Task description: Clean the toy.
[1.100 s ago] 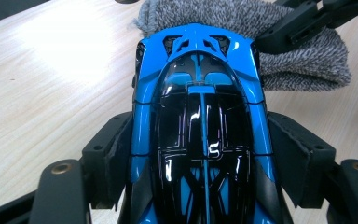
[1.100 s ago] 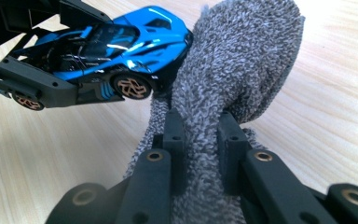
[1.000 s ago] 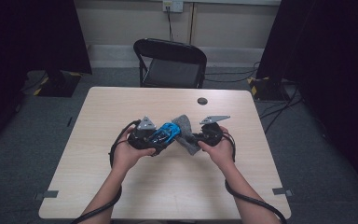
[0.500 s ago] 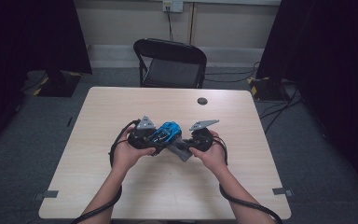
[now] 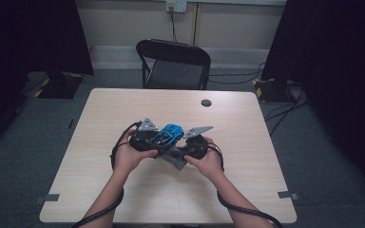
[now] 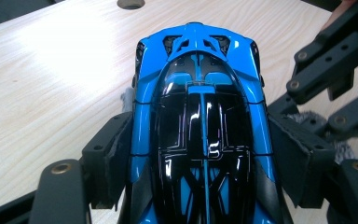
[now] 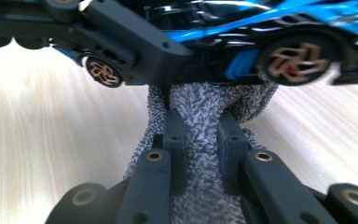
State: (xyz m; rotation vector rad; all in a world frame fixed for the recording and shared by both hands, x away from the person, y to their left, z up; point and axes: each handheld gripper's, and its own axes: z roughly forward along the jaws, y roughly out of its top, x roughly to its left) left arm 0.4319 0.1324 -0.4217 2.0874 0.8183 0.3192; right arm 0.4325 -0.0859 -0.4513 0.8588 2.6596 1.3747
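**A:** High view first. What have you got?

**B:** I see the table (image 5: 100, 156) with both hands near its middle, a little toward the near edge. The left gripper (image 5: 158, 141) holds a blue toy car (image 5: 170, 133). The right gripper (image 5: 179, 154) is just beside it, with a grey cloth (image 5: 177, 160) poking out underneath the car. A small dark disc (image 5: 206, 102) sits near the far edge, well apart from the work. A folding chair (image 5: 176, 64) stands behind the table.

**A:** Left gripper view?

**B:** The car (image 6: 200, 121) lies lengthwise between my left gripper's (image 6: 200, 158) pads, roof up; both pads press on its sides, so it is clamped. The right gripper's linkage shows at the upper right, with a bit of cloth (image 6: 307, 119) below it.

**A:** And the right gripper view?

**B:** My right gripper (image 7: 200, 135) is pinched together on the cloth (image 7: 200, 107), which bunches up between the pads and touches the car's (image 7: 242, 42) underside between the wheels. The left gripper's pad covers the car's flank above. Wood of the table (image 7: 51, 121) shows on either side.
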